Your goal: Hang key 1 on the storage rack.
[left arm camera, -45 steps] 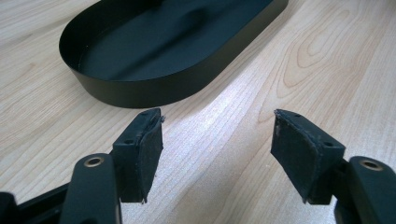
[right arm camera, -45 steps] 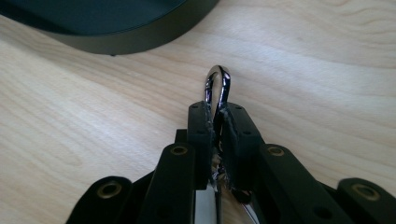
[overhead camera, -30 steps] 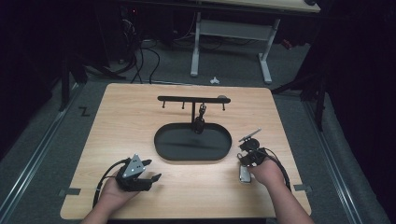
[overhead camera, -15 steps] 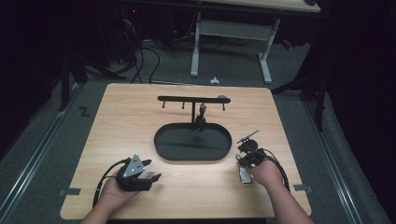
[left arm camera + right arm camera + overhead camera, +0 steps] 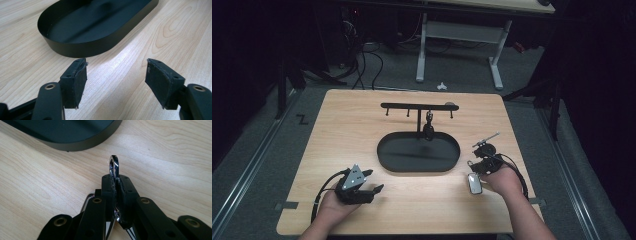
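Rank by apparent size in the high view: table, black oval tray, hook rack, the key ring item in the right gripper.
1. Table
2. Black oval tray
3. Hook rack, nearly as wide but thin
4. Key ring item, shown clamped in the right gripper

The table (image 5: pixel 362 125) is pale wood with clear grain and a smooth, faintly shiny finish. The oval tray (image 5: pixel 75 48) looks like satin black metal. The ring (image 5: pixel 114 166) is polished, mirror-bright metal. The gripper pads (image 5: pixel 78 86) are matt black, rough and worn-edged.

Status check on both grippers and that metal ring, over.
Right gripper shut on metal ring, above the table. Left gripper open, holding nothing. Black tray ahead, path clear.
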Available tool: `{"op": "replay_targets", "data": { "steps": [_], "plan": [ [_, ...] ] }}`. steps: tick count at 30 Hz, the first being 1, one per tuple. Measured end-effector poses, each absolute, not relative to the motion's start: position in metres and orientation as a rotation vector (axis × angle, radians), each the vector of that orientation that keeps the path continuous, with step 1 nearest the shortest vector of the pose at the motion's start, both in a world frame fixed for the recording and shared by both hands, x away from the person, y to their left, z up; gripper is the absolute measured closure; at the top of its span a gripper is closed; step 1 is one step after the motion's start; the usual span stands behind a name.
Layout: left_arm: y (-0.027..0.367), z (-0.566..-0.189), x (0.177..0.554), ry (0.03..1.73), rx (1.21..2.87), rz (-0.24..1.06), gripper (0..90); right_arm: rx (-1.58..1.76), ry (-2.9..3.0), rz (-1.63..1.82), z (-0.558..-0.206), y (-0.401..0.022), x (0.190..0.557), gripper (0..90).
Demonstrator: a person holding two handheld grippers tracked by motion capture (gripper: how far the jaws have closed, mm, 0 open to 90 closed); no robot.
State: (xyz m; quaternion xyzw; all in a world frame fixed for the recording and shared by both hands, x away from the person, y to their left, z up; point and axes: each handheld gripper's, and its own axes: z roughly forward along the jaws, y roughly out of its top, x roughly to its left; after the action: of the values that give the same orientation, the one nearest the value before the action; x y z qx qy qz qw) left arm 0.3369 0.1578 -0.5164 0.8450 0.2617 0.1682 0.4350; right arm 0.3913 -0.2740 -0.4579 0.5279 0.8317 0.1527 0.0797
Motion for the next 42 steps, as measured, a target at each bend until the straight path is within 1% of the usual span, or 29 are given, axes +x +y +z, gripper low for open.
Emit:
{"op": "replay_targets", "data": {
  "steps": [21,42],
  "plan": [
    [0.162,-0.515,0.339,0.699,2.072,0.432,32.4,1.553,2.431,0.505,-0.408,-0.279,0.392,84.3],
    [0.162,-0.515,0.339,0.695,2.064,0.439,31.8,1.499,2.418,0.532,-0.382,-0.268,0.399,84.2]
  ]
}}
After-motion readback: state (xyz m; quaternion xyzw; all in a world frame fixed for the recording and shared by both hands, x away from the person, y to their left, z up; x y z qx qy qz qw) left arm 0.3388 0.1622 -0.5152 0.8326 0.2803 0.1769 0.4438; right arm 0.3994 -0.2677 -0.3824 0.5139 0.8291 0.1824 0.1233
